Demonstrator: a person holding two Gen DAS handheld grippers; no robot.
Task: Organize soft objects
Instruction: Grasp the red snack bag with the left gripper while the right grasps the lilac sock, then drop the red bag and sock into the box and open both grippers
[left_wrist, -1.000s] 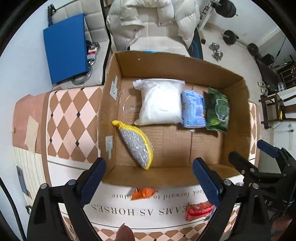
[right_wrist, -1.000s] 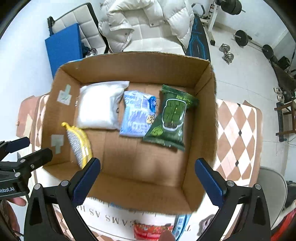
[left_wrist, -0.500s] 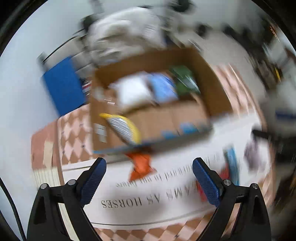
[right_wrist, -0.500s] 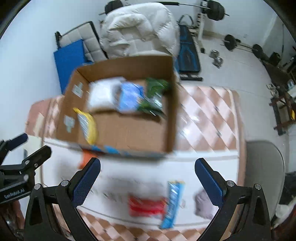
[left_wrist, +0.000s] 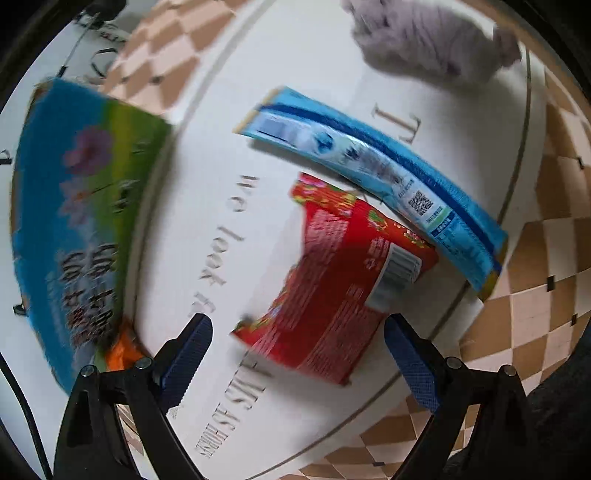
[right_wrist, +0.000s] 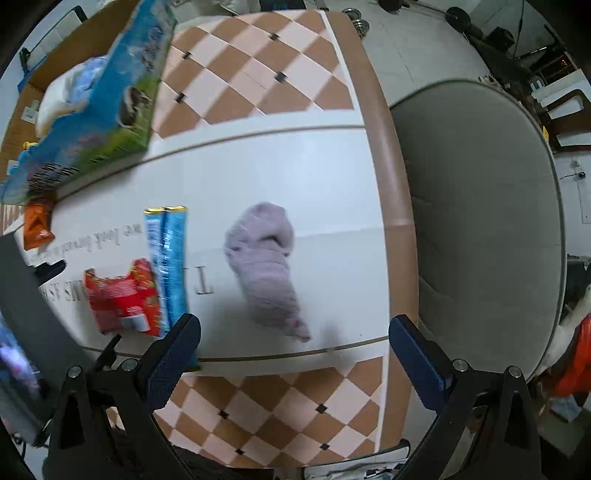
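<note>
The closing left gripper (left_wrist: 295, 354) straddles the red packet's (left_wrist: 332, 280) near edge mid-table, not yet gripping, to lift it. The open, empty right gripper (right_wrist: 293, 350) hangs over the sock (right_wrist: 266, 273) by the table's (right_wrist: 332, 177) right edge.

Packets, a cloth and a box on the worktop (right_wrist: 303, 177)

In the right wrist view, the cardboard box (right_wrist: 92, 110) stands far left on the worktop, a small packet (right_wrist: 35, 225) at its near corner. Nearer, a flat snack packet (right_wrist: 122, 299) lies touching a long wrapper (right_wrist: 168, 266) on its right. The soft cloth (right_wrist: 267, 269) lies right of both, apart; a chair (right_wrist: 480, 221) stands beyond the right edge.
</note>
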